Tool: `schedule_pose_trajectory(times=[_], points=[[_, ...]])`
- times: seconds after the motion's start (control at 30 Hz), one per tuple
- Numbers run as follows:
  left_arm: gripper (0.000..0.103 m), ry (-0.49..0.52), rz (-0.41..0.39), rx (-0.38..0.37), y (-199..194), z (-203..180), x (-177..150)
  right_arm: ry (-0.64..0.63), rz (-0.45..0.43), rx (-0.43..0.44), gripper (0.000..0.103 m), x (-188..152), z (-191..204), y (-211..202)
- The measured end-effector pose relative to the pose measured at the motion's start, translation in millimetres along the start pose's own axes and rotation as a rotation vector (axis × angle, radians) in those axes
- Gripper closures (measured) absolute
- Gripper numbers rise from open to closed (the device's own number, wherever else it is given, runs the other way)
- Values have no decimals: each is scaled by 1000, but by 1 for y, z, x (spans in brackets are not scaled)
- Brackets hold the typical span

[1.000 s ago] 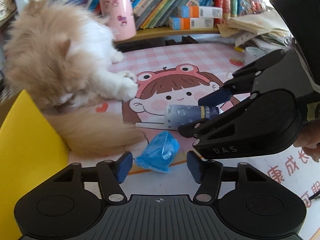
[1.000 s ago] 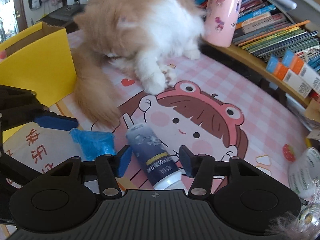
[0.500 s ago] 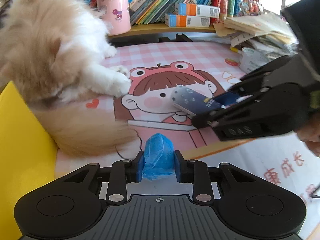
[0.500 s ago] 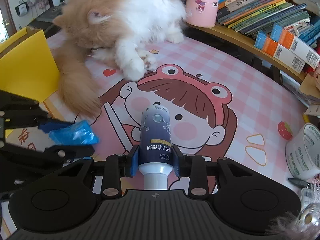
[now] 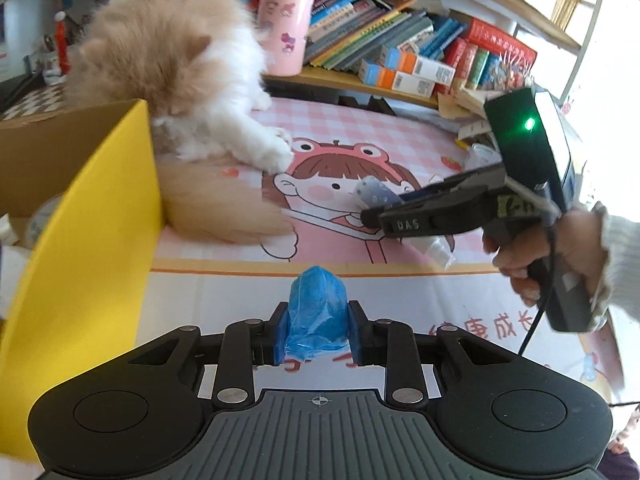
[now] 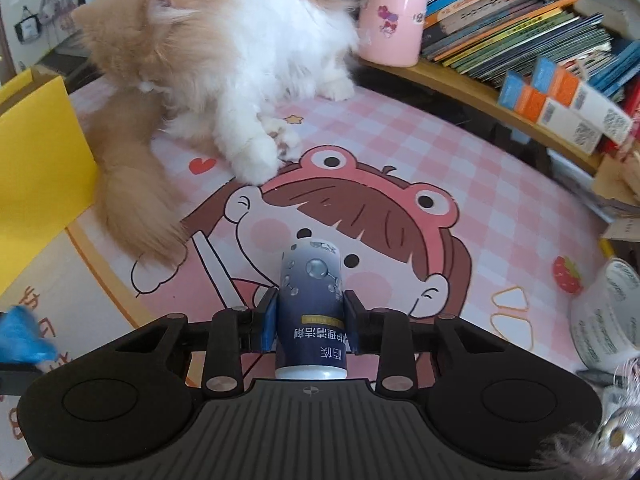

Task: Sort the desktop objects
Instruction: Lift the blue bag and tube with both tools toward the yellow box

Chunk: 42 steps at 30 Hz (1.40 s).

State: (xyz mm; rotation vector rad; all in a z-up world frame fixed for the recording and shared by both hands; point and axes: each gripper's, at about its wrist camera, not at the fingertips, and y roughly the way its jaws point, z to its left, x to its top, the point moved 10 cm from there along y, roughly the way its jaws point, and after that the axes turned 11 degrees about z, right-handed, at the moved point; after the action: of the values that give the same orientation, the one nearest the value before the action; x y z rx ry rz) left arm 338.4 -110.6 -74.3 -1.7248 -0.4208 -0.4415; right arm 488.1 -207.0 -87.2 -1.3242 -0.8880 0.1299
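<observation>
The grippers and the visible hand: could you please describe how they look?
Both grippers, left gripper and right gripper, are matte black with blue pads and ribbed bodies. The right one reads "DAS", has a green light and a black cable. The hand wears a pale knit sleeve.

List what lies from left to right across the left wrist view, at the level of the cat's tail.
yellow box → cat's tail → spray bottle held in the right gripper → the person's hand on its handle.
</observation>
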Motion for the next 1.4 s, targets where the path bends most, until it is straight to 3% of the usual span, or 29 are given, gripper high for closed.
schedule_pose_trajectory(times=[0.13,0.63,0.9,1.4], points=[[76,-10,-28,-11,-19,0,-3,24,-5,-25,73,-12,6,-12],[76,-45,-47,-46,-49,-6,-37,218,-44,77,73,-79,29,-86],[76,-13,-60,-78,-69,-7,-55,328,-52,120,73,-114,65,-115],[76,79,-57,-174,-98,0,-82,407,-90,40,73,-141,99,-157]])
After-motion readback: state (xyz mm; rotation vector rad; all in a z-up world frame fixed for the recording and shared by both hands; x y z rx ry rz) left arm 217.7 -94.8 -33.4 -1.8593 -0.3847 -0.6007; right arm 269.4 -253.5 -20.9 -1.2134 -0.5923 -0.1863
